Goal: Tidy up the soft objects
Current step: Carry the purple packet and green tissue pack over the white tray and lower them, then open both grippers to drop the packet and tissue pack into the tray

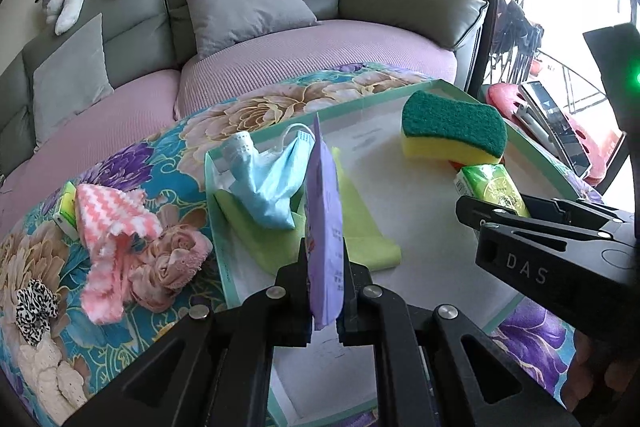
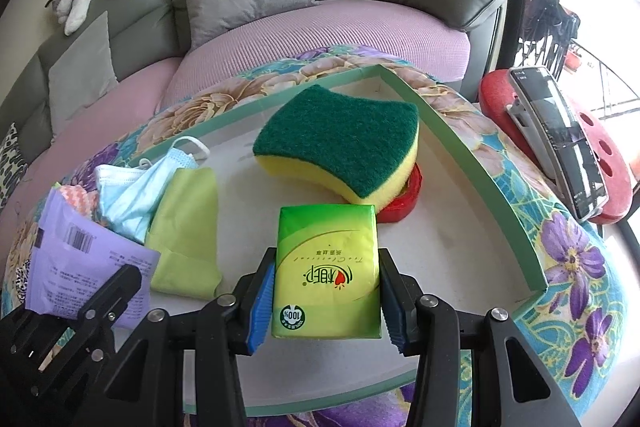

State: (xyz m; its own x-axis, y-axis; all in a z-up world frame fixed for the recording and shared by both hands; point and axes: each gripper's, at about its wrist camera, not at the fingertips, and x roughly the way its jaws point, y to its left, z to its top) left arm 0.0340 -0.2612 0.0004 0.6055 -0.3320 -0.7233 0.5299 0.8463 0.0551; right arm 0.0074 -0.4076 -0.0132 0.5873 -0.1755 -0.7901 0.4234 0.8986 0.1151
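Note:
My left gripper [image 1: 325,291] is shut on a purple packet [image 1: 326,227], held edge-on above the white box [image 1: 440,259] with the green rim. My right gripper [image 2: 326,303] is shut on a green tissue pack [image 2: 326,267] over the same box; this pack also shows in the left wrist view [image 1: 490,189]. In the box lie a green-and-yellow sponge [image 2: 344,143] on a red object [image 2: 402,201], a blue face mask [image 2: 132,187] and a lime cloth [image 2: 186,215]. The purple packet also shows in the right wrist view [image 2: 80,267].
On the floral cloth [image 1: 132,163] left of the box lie a pink-white zigzag cloth [image 1: 108,215], a pink rosette fabric [image 1: 168,263], a leopard scrunchie [image 1: 34,303] and another green pack [image 1: 66,207]. A sofa [image 1: 280,39] stands behind. A phone [image 2: 560,139] rests on a red stool at right.

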